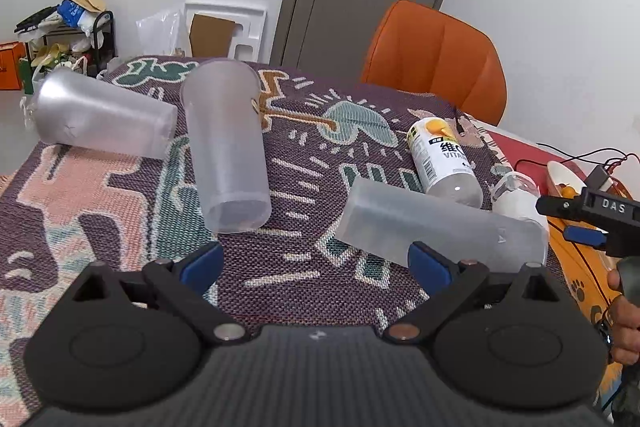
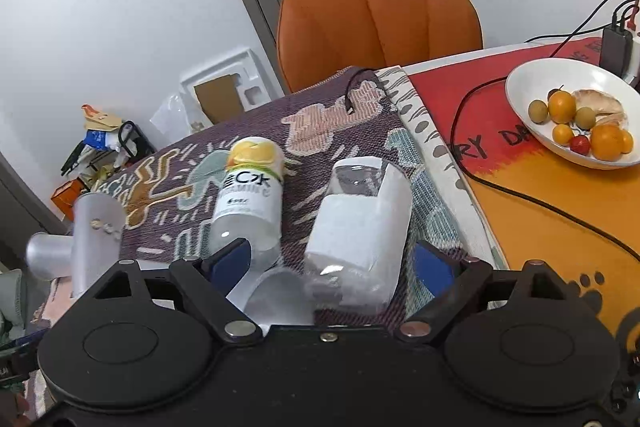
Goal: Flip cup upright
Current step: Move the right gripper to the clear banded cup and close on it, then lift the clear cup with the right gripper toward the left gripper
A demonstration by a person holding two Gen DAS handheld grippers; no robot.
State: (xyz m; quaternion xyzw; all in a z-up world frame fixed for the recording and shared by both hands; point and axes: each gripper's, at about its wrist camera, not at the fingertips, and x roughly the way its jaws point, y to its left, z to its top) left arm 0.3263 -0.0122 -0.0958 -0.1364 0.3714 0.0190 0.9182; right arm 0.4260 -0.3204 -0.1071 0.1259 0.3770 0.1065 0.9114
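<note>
Three frosted plastic cups lie on their sides on the patterned cloth. One cup [image 1: 436,223] lies just ahead of my left gripper's right finger. A second cup [image 1: 228,143] lies ahead left, its base toward me. A third cup [image 1: 104,115] lies at the far left. My left gripper [image 1: 316,263] is open and empty above the cloth. My right gripper [image 2: 334,265] is open and empty; the near cup's rim [image 2: 280,297] shows between its fingers. The right gripper also shows in the left wrist view [image 1: 576,223] at the right edge.
A vitamin drink bottle [image 2: 250,195] and a white-labelled clear bottle [image 2: 360,231] lie on the cloth [image 1: 320,155]. A white bowl of fruit [image 2: 576,111] and black cables [image 2: 520,195] sit on the red-orange mat to the right. An orange chair [image 2: 380,15] stands behind the table.
</note>
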